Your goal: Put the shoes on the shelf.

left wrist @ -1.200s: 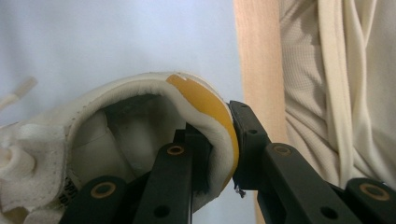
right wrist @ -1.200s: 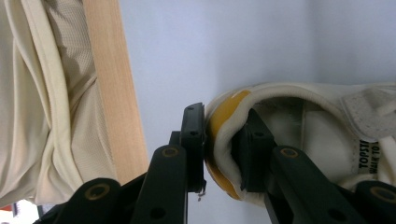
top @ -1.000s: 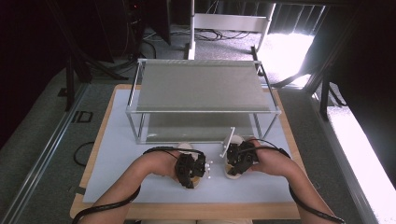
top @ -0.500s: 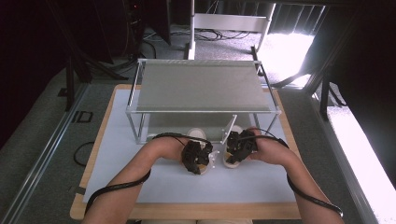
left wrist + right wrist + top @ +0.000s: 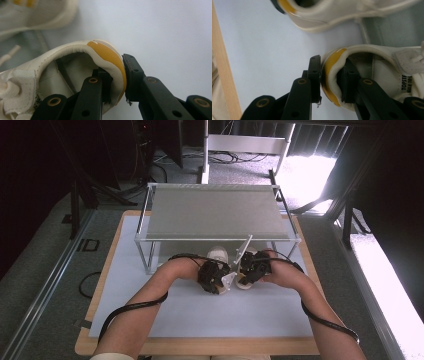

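Left claw (image 5: 116, 82) is clamped on the mustard-yellow heel tab of one cream leather sneaker (image 5: 75, 75) while the right claw (image 5: 329, 82) pinches its twin (image 5: 372, 72), both on the white desk (image 5: 200, 315) at the metal rack's (image 5: 215, 212) front edge, probably for sliding underneath.

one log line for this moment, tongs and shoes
left tongs: shut on left shoe heel | right tongs: shut on right shoe heel | shoes: at rack front, on table
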A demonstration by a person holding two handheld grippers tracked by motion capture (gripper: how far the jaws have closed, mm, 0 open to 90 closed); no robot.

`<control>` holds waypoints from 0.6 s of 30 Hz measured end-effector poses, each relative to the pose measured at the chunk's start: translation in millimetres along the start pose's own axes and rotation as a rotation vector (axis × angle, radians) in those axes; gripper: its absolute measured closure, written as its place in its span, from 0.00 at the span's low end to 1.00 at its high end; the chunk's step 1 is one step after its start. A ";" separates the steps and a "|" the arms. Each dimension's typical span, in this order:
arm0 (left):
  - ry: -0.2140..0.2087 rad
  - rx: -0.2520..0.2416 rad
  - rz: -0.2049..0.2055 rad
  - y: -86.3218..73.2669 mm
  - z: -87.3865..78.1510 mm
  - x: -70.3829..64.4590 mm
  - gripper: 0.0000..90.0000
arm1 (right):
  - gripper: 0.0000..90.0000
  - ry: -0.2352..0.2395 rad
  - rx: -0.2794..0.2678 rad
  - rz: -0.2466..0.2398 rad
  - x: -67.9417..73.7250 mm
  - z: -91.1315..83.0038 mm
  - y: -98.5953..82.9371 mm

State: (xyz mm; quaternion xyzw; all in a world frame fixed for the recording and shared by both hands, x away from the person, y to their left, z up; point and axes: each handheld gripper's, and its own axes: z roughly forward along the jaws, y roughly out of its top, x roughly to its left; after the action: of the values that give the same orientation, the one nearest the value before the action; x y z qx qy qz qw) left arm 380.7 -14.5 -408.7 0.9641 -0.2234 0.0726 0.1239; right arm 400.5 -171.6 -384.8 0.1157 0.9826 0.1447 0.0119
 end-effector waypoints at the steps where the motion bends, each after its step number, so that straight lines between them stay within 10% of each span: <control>1: 0.024 -0.009 0.010 -1.5 0.7 2.3 0.86 | 0.82 0.000 -0.004 0.006 -1.4 0.7 0.5; 10: 0.057 -0.051 0.000 -6.1 14.4 15.0 0.80 | 0.80 0.005 -0.022 0.014 -9.9 12.2 -0.1; 12: 0.082 -0.070 -0.067 -5.4 12.8 16.4 0.76 | 0.77 -0.006 -0.032 0.018 -10.1 14.1 -1.2; 13: 0.102 -0.083 -0.175 -4.7 10.9 12.6 0.72 | 0.76 -0.015 -0.040 0.018 -9.4 13.5 -1.4; 18: 0.162 -0.071 -0.258 -1.5 2.4 20.3 0.58 | 0.70 -0.050 -0.094 0.051 -10.3 4.5 -4.9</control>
State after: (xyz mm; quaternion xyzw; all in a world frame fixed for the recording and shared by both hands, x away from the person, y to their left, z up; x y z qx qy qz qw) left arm 399.6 -22.2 -407.3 0.9708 -0.0894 0.1255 0.1840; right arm 409.6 -177.3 -390.6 0.1435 0.9709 0.1879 0.0381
